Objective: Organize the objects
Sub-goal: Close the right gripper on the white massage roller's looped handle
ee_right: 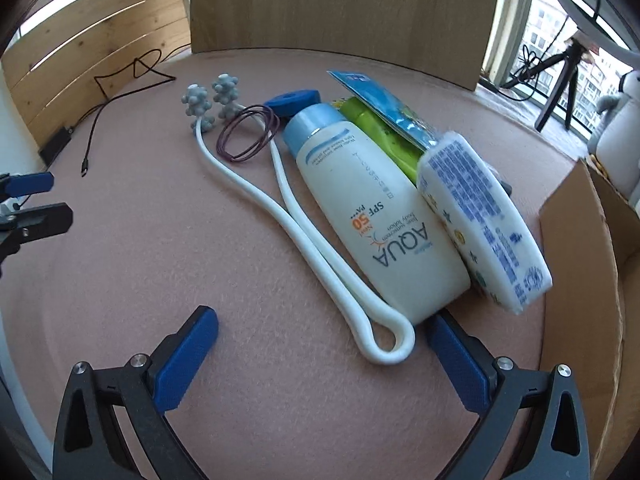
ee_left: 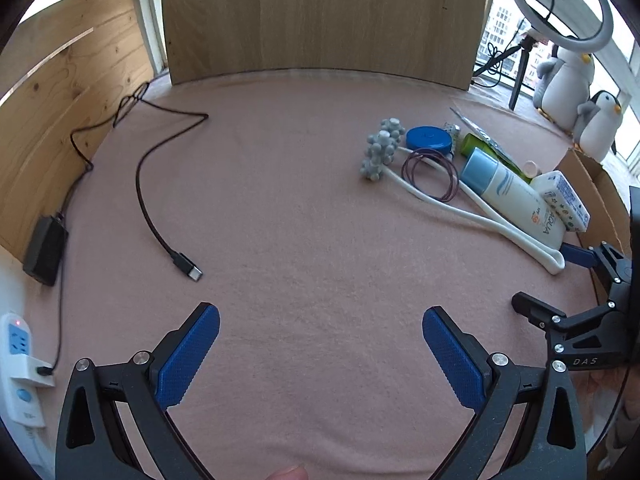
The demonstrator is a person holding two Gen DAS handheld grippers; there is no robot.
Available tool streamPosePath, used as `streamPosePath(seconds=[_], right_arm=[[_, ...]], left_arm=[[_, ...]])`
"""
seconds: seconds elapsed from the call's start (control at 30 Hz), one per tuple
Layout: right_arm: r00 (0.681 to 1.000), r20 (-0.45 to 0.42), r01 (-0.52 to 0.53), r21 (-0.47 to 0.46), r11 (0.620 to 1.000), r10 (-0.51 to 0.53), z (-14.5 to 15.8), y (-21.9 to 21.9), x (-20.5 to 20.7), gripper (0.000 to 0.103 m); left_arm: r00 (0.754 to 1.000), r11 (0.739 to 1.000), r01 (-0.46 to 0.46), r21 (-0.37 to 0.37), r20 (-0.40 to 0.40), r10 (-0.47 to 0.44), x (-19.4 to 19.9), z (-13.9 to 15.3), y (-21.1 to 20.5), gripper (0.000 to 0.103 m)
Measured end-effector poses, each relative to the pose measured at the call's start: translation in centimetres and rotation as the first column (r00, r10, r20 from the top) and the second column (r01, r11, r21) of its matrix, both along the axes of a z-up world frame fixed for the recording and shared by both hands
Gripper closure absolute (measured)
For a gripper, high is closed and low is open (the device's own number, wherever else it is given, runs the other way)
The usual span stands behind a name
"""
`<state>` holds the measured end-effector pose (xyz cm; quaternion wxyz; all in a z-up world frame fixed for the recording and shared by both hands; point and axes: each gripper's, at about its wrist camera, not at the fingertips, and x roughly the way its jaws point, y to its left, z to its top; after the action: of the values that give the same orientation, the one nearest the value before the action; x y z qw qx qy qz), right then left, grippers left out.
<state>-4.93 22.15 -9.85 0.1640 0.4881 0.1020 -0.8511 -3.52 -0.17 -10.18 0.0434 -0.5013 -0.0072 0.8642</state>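
Note:
A pile lies on the pink cloth: a white massager (ee_right: 382, 357) with grey knobbly rollers (ee_right: 208, 104), an AQUA sunscreen bottle (ee_right: 372, 208), a tissue pack (ee_right: 484, 216), a green tube (ee_right: 380, 128), a blue sachet (ee_right: 384, 104), a blue round case (ee_right: 294, 102) and purple rings (ee_right: 246, 134). My right gripper (ee_right: 322, 326) is open, low over the cloth. The massager's loop end lies between its fingers, and its right finger is at the bottle's base. My left gripper (ee_left: 320, 328) is open over bare cloth, left of the pile (ee_left: 516, 200).
A cardboard box (ee_right: 580, 280) stands just right of the pile. A black USB cable (ee_left: 160, 232), a power adapter (ee_left: 44, 252) and a power strip (ee_left: 20, 364) lie at the left. Wooden boards (ee_left: 320, 20) wall the back and left. Penguin toys (ee_left: 568, 80) and a ring light (ee_left: 560, 4) stand far right.

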Motion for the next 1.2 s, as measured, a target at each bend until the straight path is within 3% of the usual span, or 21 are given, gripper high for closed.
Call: streamPosePath(seconds=[0.1, 0.17, 0.27, 0.33, 0.37, 0.43, 0.47, 0.6, 0.8, 0.87, 0.93, 1.17, 1.2], right_arm=[[0.999, -0.024, -0.039, -0.021, 0.999, 0.038, 0.1, -0.3, -0.1, 0.001], [0.998, -0.033, -0.048, -0.032, 0.998, 0.047, 0.2, -0.7, 0.2, 0.007], [0.996, -0.053, -0.069, -0.046, 0.997, 0.066, 0.7, -1.3, 1.7, 0.036], [0.994, -0.062, -0.088, -0.049, 0.995, 0.085, 0.9, -2.2, 2.9, 0.072], [0.994, -0.056, -0.097, -0.059, 0.994, 0.093, 1.0, -2.7, 3.3, 0.082], [0.992, -0.043, -0.121, -0.069, 0.99, 0.119, 1.0, -4.1, 4.0, 0.083], [0.991, -0.049, -0.126, -0.06, 0.99, 0.123, 1.0, -4.6, 4.3, 0.083], [0.993, -0.034, -0.116, -0.109, 0.987, 0.113, 1.0, -5.3, 5.9, 0.083], [0.984, -0.005, -0.176, -0.138, 0.975, 0.177, 1.0, -5.3, 11.0, 0.083], [0.978, 0.0, -0.205, -0.128, 0.97, 0.206, 1.1, -5.2, 12.6, 0.083], [0.974, 0.01, -0.222, -0.136, 0.966, 0.225, 1.1, -4.8, 13.3, 0.083], [0.941, 0.039, -0.328, -0.132, 0.935, 0.336, 1.2, -2.6, 13.8, 0.083], [0.942, 0.038, -0.327, -0.126, 0.937, 0.334, 1.2, -2.4, 13.7, 0.083]], left_arm=[[0.999, 0.999, -0.026, 0.032, 0.019, 0.025, -0.3, -1.4, -0.7, 0.0], [0.999, 0.998, -0.038, 0.044, 0.032, 0.036, -0.3, -2.1, -1.0, 0.0], [0.997, 0.996, -0.065, 0.069, 0.044, 0.062, -0.2, -3.2, -2.0, 0.0], [0.999, 0.997, -0.052, 0.052, 0.017, 0.051, 0.1, -3.4, -1.9, 0.0], [0.999, 0.999, -0.039, 0.028, 0.006, 0.038, 0.2, -3.5, -1.7, 0.0], [0.999, 0.999, -0.002, -0.036, -0.041, 0.001, 0.8, -4.0, -1.0, 0.0], [0.997, 1.0, -0.006, -0.023, -0.078, 0.005, 1.2, -4.1, -1.1, 0.0], [0.998, 1.0, -0.005, -0.012, -0.058, 0.005, 1.0, -4.1, -1.0, 0.0], [0.995, 0.984, -0.046, 0.175, -0.082, 0.061, 0.8, -2.7, -3.4, 0.002], [0.993, 0.985, -0.043, 0.167, -0.102, 0.061, 0.5, -2.4, -3.5, 0.008], [0.991, 0.986, -0.006, 0.166, -0.128, 0.027, 0.4, -2.1, -3.3, 0.024], [0.974, 0.968, 0.172, 0.184, -0.178, -0.14, -1.1, -2.0, -1.6, 0.037], [0.969, 0.962, 0.199, 0.189, -0.182, -0.165, -1.4, -1.8, -1.4, 0.049]])
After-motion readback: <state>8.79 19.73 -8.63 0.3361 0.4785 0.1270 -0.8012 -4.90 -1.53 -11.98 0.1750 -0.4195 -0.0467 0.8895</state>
